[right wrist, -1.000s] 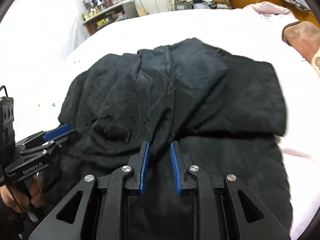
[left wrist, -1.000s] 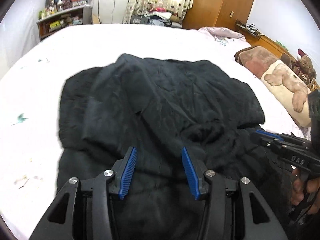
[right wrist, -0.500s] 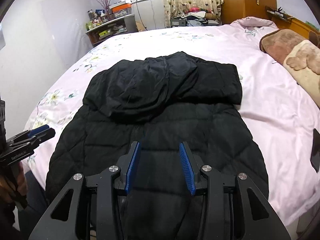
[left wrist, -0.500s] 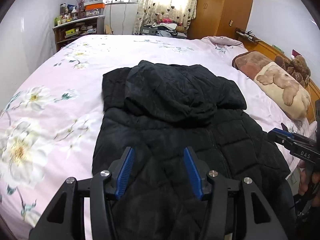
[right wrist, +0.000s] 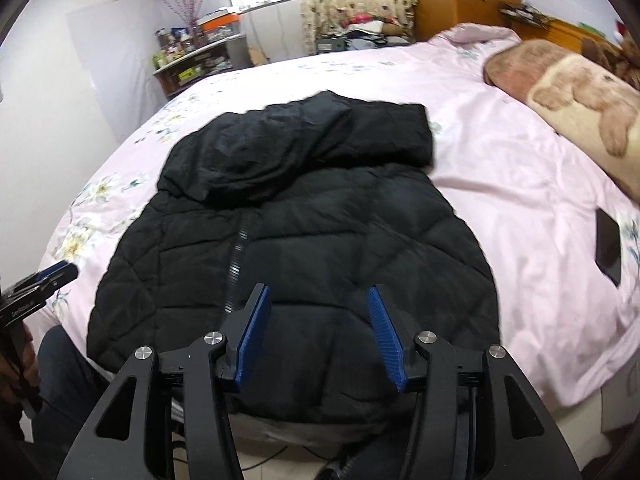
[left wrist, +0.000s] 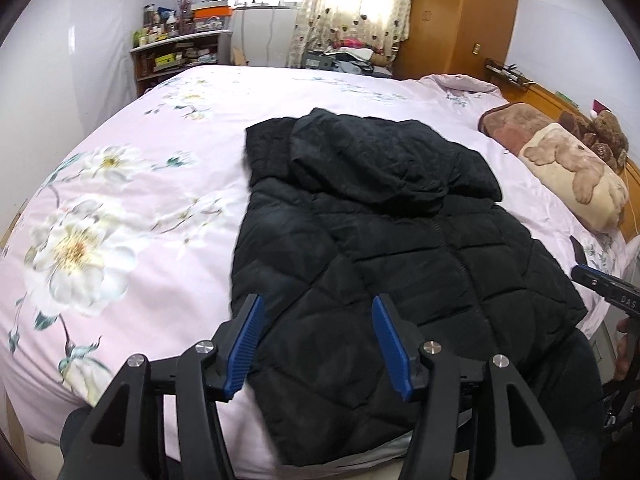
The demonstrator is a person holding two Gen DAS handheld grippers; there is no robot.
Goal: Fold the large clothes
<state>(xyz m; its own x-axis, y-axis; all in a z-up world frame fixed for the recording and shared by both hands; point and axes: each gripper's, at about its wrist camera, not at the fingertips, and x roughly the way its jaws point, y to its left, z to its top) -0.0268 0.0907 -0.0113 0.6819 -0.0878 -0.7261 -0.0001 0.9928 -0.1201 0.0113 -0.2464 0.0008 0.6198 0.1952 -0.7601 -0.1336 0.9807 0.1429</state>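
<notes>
A black quilted hooded jacket lies flat on the pink floral bed, hood folded down over its upper part, hem hanging over the near bed edge. It also shows in the right wrist view, zip running down its middle. My left gripper is open and empty, held above the jacket's lower left part. My right gripper is open and empty above the hem. Each gripper shows at the edge of the other's view: the right one, the left one.
The bed has a pink sheet with white flowers. A bear-print pillow and a plush toy lie at the right by the wooden headboard. A dark phone lies on the sheet right of the jacket. Shelves and a wardrobe stand behind.
Both grippers have pulled back and up from close over the jacket, so the whole jacket and bed now show. The right gripper's jaws have opened wider. The jacket lies still.
</notes>
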